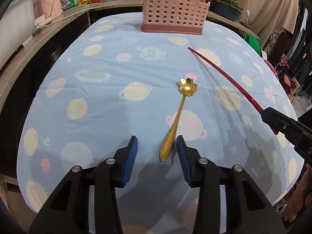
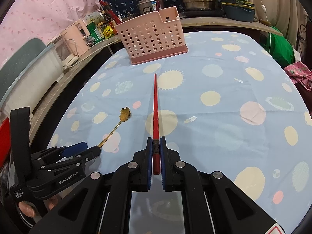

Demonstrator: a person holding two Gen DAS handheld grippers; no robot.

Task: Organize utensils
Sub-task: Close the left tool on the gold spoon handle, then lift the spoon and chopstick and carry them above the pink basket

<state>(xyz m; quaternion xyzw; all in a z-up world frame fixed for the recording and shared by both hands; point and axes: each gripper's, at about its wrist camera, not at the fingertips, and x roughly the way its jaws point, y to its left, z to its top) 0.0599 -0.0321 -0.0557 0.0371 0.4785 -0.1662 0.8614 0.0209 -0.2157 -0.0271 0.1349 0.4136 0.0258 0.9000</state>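
Left hand-held gripper (image 1: 157,146) fills the bottom of its own view: black plastic arms, ribbed blue pads (image 1: 131,161), jaws spread wide with nothing clamped. Gold spoon (image 1: 176,120) lies flat on the surface, polished metal, flower-shaped bowl at frame centre, teardrop handle end sitting between the pads, closer to the right one; contact unclear. Right hand-held gripper (image 2: 156,152), same build, is clamped on the thick end of a red chopstick (image 2: 155,109): slim, glossy, tapering, pointing up-frame toward the pink holder (image 2: 152,37). That holder is perforated plastic, rectangular, on a darker pink base, standing upright at top centre of both views; more chopsticks stick out of its back section. Surface is covered with a light blue cloth (image 1: 109,97), planet print, slightly creased.
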